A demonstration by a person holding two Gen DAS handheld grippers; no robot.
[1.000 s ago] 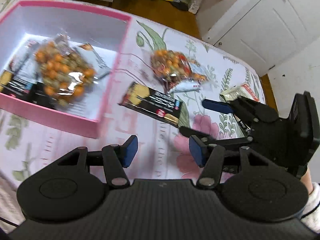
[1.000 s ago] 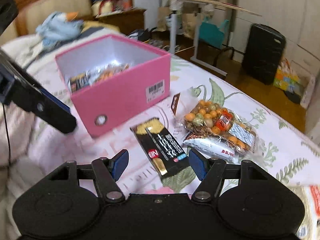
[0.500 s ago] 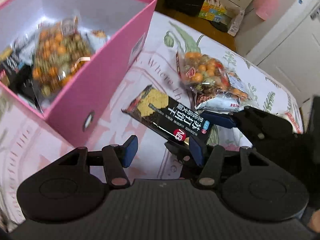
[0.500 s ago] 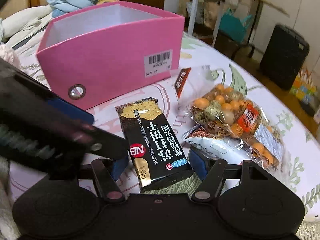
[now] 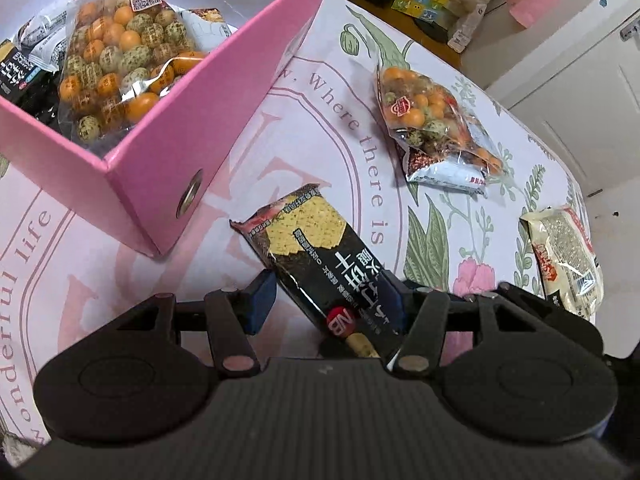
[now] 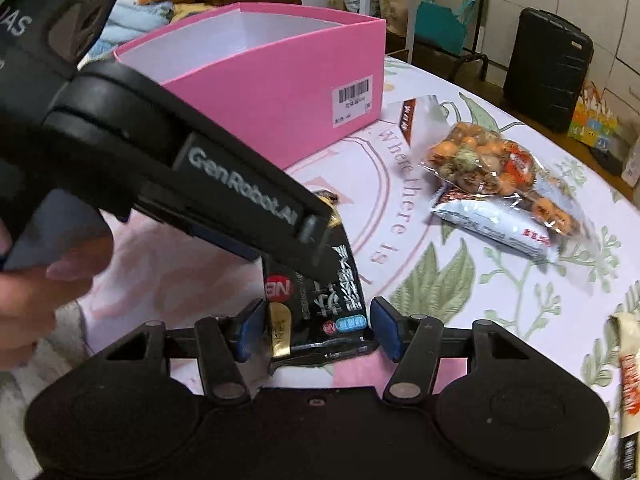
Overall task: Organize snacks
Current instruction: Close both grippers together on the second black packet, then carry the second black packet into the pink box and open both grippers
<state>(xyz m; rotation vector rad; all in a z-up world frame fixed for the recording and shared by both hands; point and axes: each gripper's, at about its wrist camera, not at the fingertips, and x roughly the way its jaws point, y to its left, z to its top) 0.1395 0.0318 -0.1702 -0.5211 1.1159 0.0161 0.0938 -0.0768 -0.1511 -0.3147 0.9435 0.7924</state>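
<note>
A black cracker packet (image 5: 316, 248) (image 6: 320, 304) lies flat on the flowered cloth, just in front of the pink box (image 5: 160, 152) (image 6: 280, 92). My left gripper (image 5: 326, 300) is open and straddles the packet's middle at a slant. In the right wrist view one of its fingers (image 6: 240, 200) reaches across from the upper left, over the packet. My right gripper (image 6: 318, 328) has the packet's near end between its blue pads. Its jaws are closing, and I see no pad pressing. The box holds a bag of orange and green balls (image 5: 120, 60) and dark packets.
A second bag of orange and green balls (image 5: 424, 108) (image 6: 488, 164) lies on a white packet (image 5: 444, 172) to the right. At the far right edge lies a beige packet (image 5: 564, 256). A hand (image 6: 32, 288) holds the left gripper. A black suitcase (image 6: 548, 68) stands on the floor beyond.
Both grippers have come down onto the black packet. The left one swung from beside the box to over the packet, and the right one's jaws have narrowed around its near end.
</note>
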